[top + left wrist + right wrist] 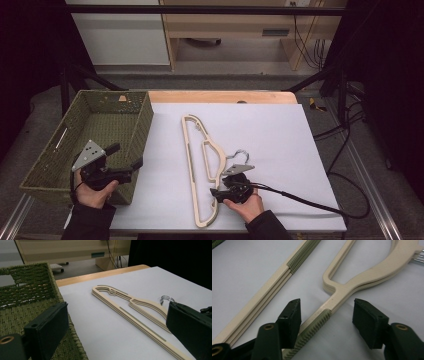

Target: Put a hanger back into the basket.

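Stack of cream hangers (200,165) flat on white table cover (280,150), just right of green woven basket (125,107). Right gripper (325,311) low over stack's shoulder arm – jaws part-open, straddling ribbed grip strip (312,330), far pad clear of it. Left gripper (125,160) over basket's near corner – jaws wide, nothing between.

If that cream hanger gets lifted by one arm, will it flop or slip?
Probably neither. The hanger stack looks like flat, rigid, thin pieces, so it should stay stiff. The ribbed grey strip between the right gripper fingers likely adds grip. Several seem stacked, so they might slide apart, and the long end may dip.
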### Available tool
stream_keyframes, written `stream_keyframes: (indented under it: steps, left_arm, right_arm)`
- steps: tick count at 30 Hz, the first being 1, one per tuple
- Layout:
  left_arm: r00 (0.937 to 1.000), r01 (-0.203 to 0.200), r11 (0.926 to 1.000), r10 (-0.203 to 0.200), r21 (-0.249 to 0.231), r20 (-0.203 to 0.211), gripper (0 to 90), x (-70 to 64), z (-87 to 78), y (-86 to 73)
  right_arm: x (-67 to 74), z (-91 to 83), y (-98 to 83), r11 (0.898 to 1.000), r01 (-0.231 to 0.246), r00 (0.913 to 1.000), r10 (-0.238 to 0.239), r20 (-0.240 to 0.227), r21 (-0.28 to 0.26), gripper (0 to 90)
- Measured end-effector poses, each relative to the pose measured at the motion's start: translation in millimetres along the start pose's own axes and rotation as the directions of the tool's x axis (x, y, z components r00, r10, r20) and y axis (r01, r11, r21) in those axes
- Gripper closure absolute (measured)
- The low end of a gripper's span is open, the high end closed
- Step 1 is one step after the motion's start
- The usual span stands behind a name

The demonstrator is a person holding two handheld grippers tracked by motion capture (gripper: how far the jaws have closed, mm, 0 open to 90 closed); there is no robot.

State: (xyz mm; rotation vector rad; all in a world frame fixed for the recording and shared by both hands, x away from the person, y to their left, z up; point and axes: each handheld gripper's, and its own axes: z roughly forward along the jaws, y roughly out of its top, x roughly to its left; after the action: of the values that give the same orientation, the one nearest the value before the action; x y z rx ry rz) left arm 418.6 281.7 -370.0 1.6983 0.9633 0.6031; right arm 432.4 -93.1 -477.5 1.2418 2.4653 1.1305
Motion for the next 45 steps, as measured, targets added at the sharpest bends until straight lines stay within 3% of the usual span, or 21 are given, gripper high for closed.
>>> stream_keyframes:
  steps: [5,8,13,16,20,21,28,36,39,44,45]
  left_arm:
    - [1.0000,0.000,1.0000,0.000,0.003,0.003,4.7,-0.7,0.9,-0.5]
    - [1.0000,0.000,1.0000,0.000,0.004,0.003,4.7,-0.6,1.1,-0.6]
    - [1.0000,-0.001,0.9999,0.001,0.011,0.004,4.8,-1.0,2.7,-1.4]
    - [1.0000,-0.004,0.9999,0.004,0.017,0.004,4.8,-1.9,3.4,-1.7]
    - [1.0000,-0.008,0.9999,0.008,0.014,0.003,4.8,-2.5,2.5,-1.0]
    - [1.0000,-0.006,0.9999,0.006,0.012,0.003,4.9,-2.6,2.2,-0.8]
    - [0.9999,-0.012,0.9998,0.012,0.014,0.004,4.9,-3.9,2.0,-0.5]
    - [0.9999,-0.013,0.9998,0.013,0.015,0.005,5.0,-4.4,2.4,-0.5]
    - [0.9999,-0.015,0.9998,0.015,0.016,0.006,5.1,-4.7,2.7,-0.5]
    - [0.9999,-0.015,0.9998,0.015,0.016,0.007,5.1,-5.2,2.5,-0.4]
    - [0.9998,-0.017,0.9997,0.017,0.018,0.007,5.1,-5.3,2.2,-0.2]
  right_arm:
    - [-1.4,-1.2,0.2,1.000,0.002,0.9995,-0.002,-0.032,0.009,52.3]
    - [0.0,-1.5,2.0,0.999,-0.050,0.9982,0.050,-0.033,0.015,54.6]
    - [-1.9,-6.8,3.8,0.999,-0.040,0.9984,0.041,-0.040,0.009,66.8]
    - [-1.7,-6.9,4.5,0.998,-0.065,0.9974,0.066,-0.029,0.021,66.8]
    - [-3.8,-8.2,3.8,1.000,-0.018,0.9997,0.018,0.016,0.018,63.7]
    - [-2.4,-8.7,4.3,0.999,-0.036,0.9990,0.036,0.025,0.023,62.6]
    - [-2.0,-8.7,4.1,0.997,-0.064,0.9979,0.064,-0.006,0.036,67.3]
    - [-5.0,-11.3,5.5,0.994,-0.095,0.9955,0.095,0.001,0.050,71.0]
    - [-6.5,-14.1,6.1,0.994,-0.090,0.9951,0.087,0.047,0.065,72.6]
    - [-7.6,-16.5,6.9,0.994,-0.083,0.9944,0.078,0.071,0.066,74.3]
    - [-9.0,-17.5,6.9,0.995,-0.067,0.9937,0.060,0.094,0.068,74.6]
